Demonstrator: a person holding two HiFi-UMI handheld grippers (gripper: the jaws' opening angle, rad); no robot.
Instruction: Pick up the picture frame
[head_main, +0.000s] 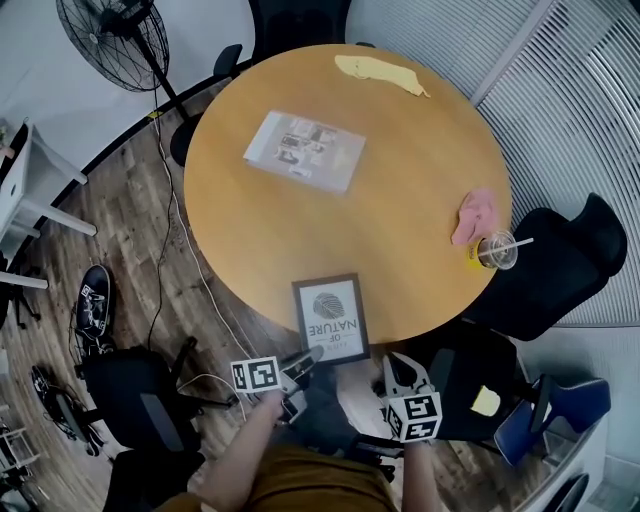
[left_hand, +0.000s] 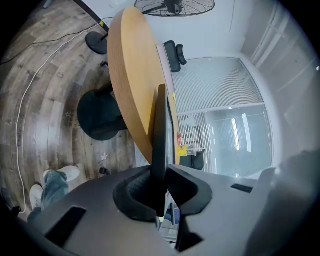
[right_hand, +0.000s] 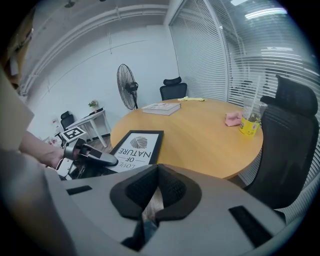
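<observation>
The black picture frame (head_main: 330, 318) with a white print lies flat on the round wooden table (head_main: 400, 200), its near end over the table's near rim. My left gripper (head_main: 308, 358) is shut on that near edge. In the left gripper view the picture frame (left_hand: 160, 130) shows edge-on, pinched between the two dark pads of the left gripper (left_hand: 161, 175). The right gripper view shows the picture frame (right_hand: 135, 146) with the left gripper (right_hand: 95, 157) clamped on its corner. My right gripper (head_main: 398, 368) hangs just right of the frame, below the rim; the right gripper (right_hand: 157, 170) is shut on nothing.
A book (head_main: 305, 150) lies at the table's far side, a yellow cloth (head_main: 380, 72) beyond it. A pink cloth (head_main: 475, 215) and a plastic cup with a straw (head_main: 495, 250) sit at the right rim. A black office chair (head_main: 560, 260) stands right; a fan (head_main: 112, 35) stands far left.
</observation>
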